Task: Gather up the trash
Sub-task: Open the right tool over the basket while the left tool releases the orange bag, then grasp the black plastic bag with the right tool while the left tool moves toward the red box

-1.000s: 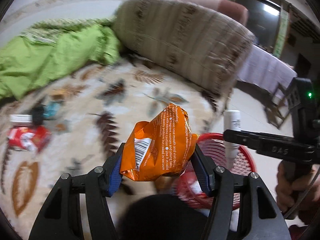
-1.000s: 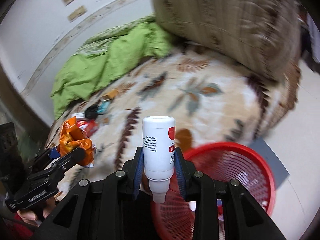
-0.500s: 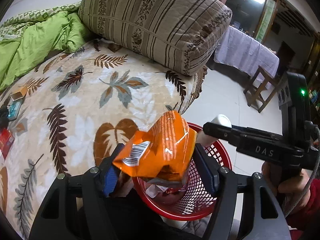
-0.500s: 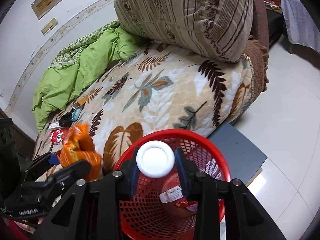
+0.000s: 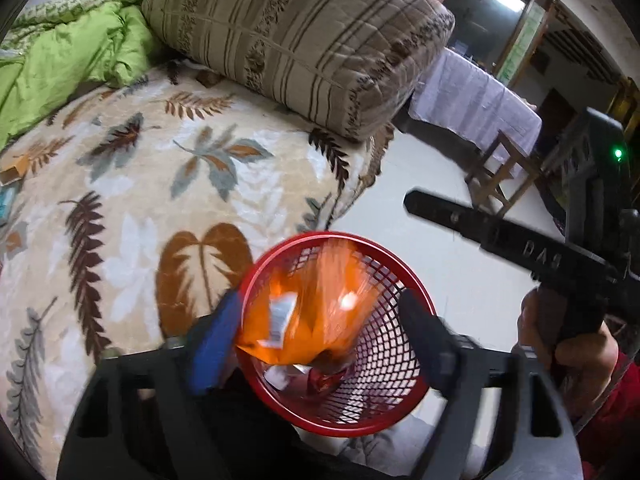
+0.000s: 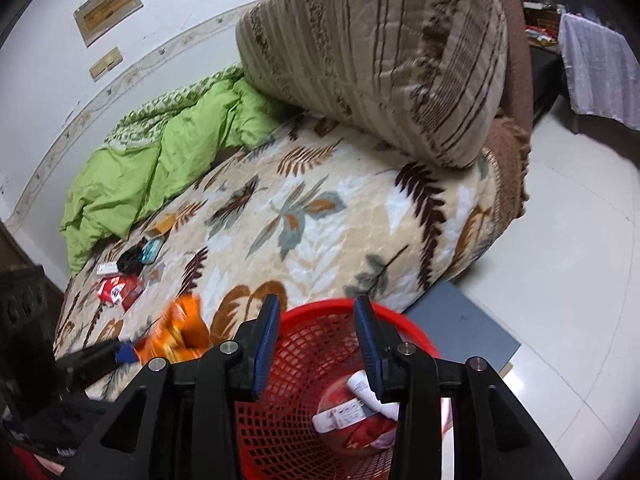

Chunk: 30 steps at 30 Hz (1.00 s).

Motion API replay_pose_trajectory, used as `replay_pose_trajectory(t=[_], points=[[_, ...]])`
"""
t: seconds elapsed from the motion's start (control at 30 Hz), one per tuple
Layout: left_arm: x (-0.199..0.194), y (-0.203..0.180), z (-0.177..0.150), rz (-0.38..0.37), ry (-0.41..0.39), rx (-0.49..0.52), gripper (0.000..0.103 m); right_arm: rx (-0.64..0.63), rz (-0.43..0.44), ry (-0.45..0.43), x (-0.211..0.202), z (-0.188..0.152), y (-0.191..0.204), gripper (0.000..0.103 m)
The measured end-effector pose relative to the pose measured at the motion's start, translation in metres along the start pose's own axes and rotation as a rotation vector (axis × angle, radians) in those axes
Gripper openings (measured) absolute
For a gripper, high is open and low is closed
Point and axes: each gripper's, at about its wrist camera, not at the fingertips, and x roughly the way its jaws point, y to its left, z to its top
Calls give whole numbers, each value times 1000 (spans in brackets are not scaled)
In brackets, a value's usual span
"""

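Crinkly orange wrapper over red mesh basket

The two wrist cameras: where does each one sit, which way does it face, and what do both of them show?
Left wrist: sits on the left gripper, looking down into the red mesh plastic basket; its jaws are opening around the blurred orange snack wrapper; the right gripper and holding hand show at right.
Right wrist: sits on the right gripper, open over the basket, where the white plastic bottle lies; the left gripper shows at left.
Shared: the basket, the wrapper, the leaf-patterned bed cover, the striped beige pillow.
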Motion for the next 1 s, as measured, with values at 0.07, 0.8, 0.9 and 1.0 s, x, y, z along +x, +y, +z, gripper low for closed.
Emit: replay_pose_trajectory(t=[0.07, 0.8, 0.9, 1.0], points=[[-1, 2, 0, -6, -3, -15, 87, 0, -8, -15, -5, 3, -2, 40], [-108, 141, -30, 349, -192, -274, 87, -211, 269, 116, 53, -7, 126, 43], [-122, 175, -42, 418, -213, -356, 87, -264, 312, 143, 65, -10, 158, 43], [-134, 208, -53, 499, -232, -434, 87, -325, 345, 176, 79, -15, 190, 45]])
